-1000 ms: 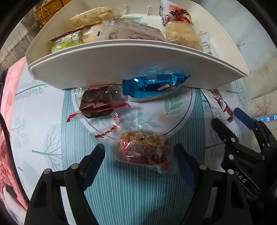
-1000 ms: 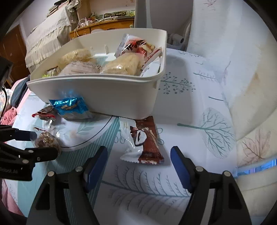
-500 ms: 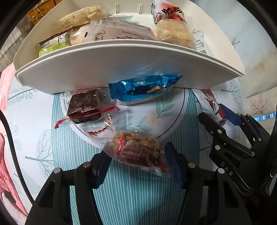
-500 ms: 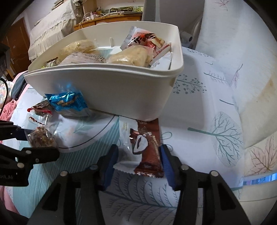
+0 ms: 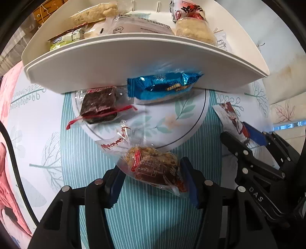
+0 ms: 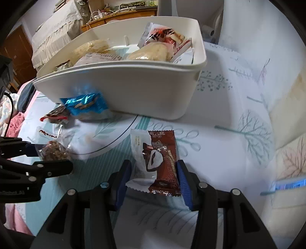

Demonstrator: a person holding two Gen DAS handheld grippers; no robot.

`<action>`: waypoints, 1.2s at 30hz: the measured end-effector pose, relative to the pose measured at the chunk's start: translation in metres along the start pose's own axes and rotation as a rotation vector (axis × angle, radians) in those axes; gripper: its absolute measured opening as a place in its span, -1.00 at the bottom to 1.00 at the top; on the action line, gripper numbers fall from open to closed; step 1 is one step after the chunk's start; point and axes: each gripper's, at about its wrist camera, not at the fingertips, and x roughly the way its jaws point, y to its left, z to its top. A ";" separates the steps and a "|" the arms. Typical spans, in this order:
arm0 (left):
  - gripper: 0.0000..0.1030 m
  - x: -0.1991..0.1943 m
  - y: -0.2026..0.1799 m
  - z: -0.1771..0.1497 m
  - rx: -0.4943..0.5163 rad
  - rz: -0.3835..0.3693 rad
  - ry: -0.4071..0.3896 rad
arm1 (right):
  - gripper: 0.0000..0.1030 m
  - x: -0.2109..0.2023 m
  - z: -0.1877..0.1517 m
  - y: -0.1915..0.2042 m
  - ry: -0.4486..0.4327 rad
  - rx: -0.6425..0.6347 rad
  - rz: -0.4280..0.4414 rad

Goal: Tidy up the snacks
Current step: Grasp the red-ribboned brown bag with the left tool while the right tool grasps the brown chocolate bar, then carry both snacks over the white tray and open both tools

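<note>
In the left wrist view my left gripper (image 5: 151,172) points down at a clear packet of brown nut brittle (image 5: 151,164). Its jaws are closing and both blue pads press the packet's sides. The right wrist view has my right gripper (image 6: 153,172) shut on a brown and white chocolate packet (image 6: 160,159) that lies on the tablecloth. Behind both stands a white bin (image 6: 133,92) holding several snacks. The left gripper (image 6: 51,157) and its packet (image 6: 54,153) also appear at the left of the right wrist view. The right gripper (image 5: 237,132) appears at the right of the left wrist view.
A blue foil packet (image 5: 164,86) leans against the bin's front wall (image 5: 133,63). A dark red-brown packet (image 5: 99,105) lies beside it. The cloth is teal-striped with leaf prints (image 5: 145,220). Pink fabric (image 5: 7,191) lies at the left edge, and a wooden dresser (image 6: 118,17) stands far behind.
Both grippers went from wide open to closed on their packets. The left now grips the nut brittle packet, the right the chocolate packet. Neither hand has shifted much.
</note>
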 end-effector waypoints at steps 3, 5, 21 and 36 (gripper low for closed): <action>0.07 -0.003 0.003 -0.002 -0.009 0.007 -0.006 | -0.06 -0.004 -0.005 0.006 0.023 0.000 0.019; 0.07 -0.003 0.006 -0.006 -0.017 0.016 -0.007 | -0.06 -0.007 -0.008 0.012 0.035 -0.011 0.028; 0.08 -0.073 0.057 -0.020 -0.109 0.079 -0.101 | -0.06 -0.054 -0.001 0.074 -0.003 -0.134 0.137; 0.08 -0.192 0.080 0.014 -0.051 0.103 -0.300 | -0.06 -0.108 0.052 0.107 -0.169 -0.230 0.165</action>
